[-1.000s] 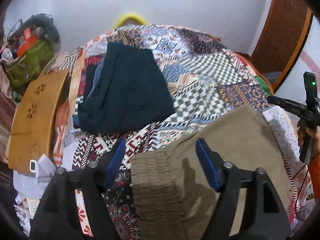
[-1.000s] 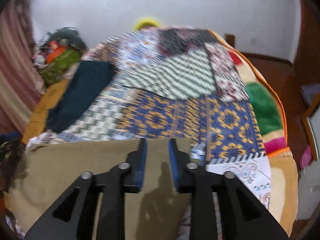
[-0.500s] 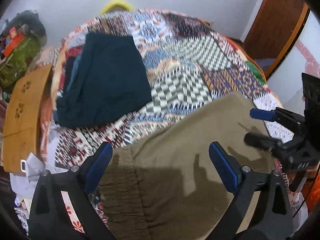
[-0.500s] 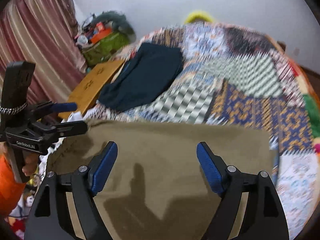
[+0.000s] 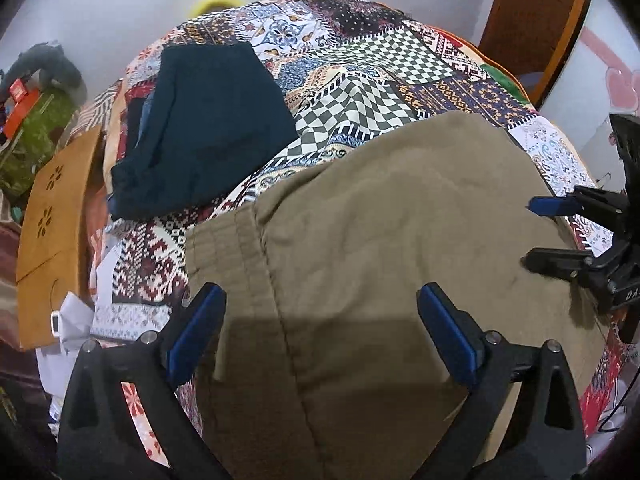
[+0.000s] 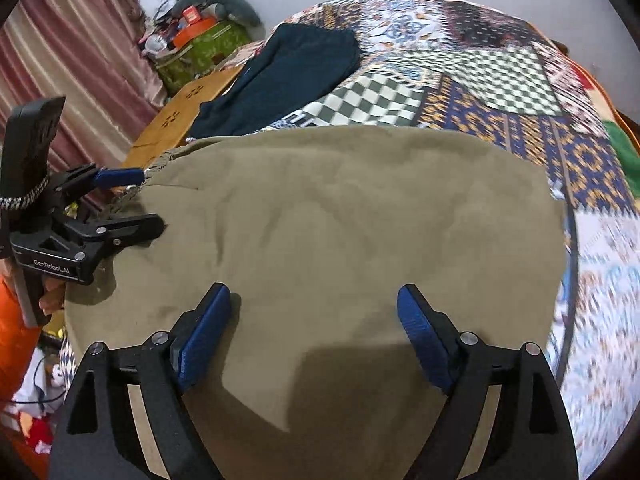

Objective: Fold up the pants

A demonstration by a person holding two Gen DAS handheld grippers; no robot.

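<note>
Olive-brown pants (image 5: 384,240) lie folded flat on the patchwork bedspread (image 5: 360,56), waistband at the left in the left wrist view. They fill the middle of the right wrist view (image 6: 340,220). My left gripper (image 5: 320,328) is open and empty above the waistband end; it also shows in the right wrist view (image 6: 136,200). My right gripper (image 6: 314,332) is open and empty above the other end; it shows at the right edge of the left wrist view (image 5: 536,232).
A folded dark navy garment (image 5: 208,120) lies on the bed beyond the pants. A tan wooden board (image 5: 52,216) and a green bag with clutter (image 6: 200,48) stand off the bed's left side. A brown door (image 5: 532,20) is at far right.
Both grippers have opened; the right was shut on the pants a second ago. Both have drawn back over the pants, which now lie flat.
</note>
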